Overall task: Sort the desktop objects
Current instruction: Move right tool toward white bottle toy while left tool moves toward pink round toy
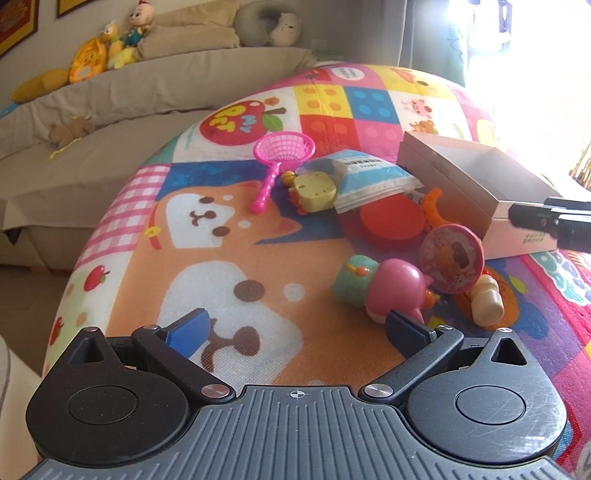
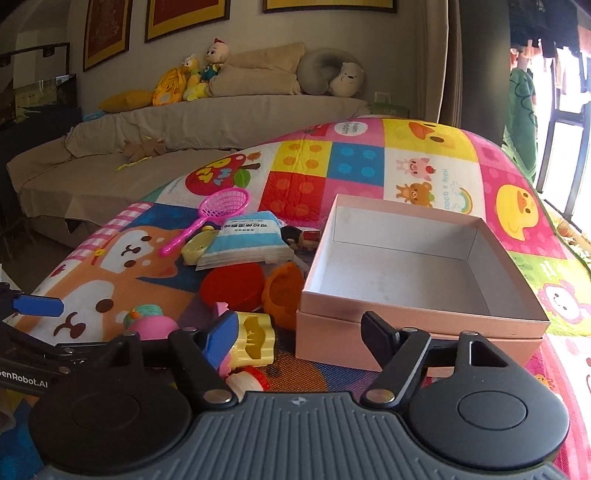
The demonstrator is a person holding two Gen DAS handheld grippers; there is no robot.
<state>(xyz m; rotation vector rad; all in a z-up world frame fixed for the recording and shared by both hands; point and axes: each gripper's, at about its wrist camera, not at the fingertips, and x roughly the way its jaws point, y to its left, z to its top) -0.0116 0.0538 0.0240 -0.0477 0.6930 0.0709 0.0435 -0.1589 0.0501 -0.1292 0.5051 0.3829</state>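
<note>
Both my grippers, left gripper (image 1: 297, 326) and right gripper (image 2: 301, 330), stand open and empty, with the pink plastic pig toy (image 1: 395, 291) just beyond my left fingers and the open pink cardboard box (image 2: 417, 295) ahead of my right fingers.

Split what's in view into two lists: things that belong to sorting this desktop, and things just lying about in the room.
For the job:
- open pink cardboard box, empty
- pink plastic toy net
- blue-and-white tissue packet
- round red plastic lid
- pink-and-green plastic figure
- yellow plastic toy

Just lying about:
- beige sofa
- plush toys on its back
- grey neck pillow
- framed pictures
</note>
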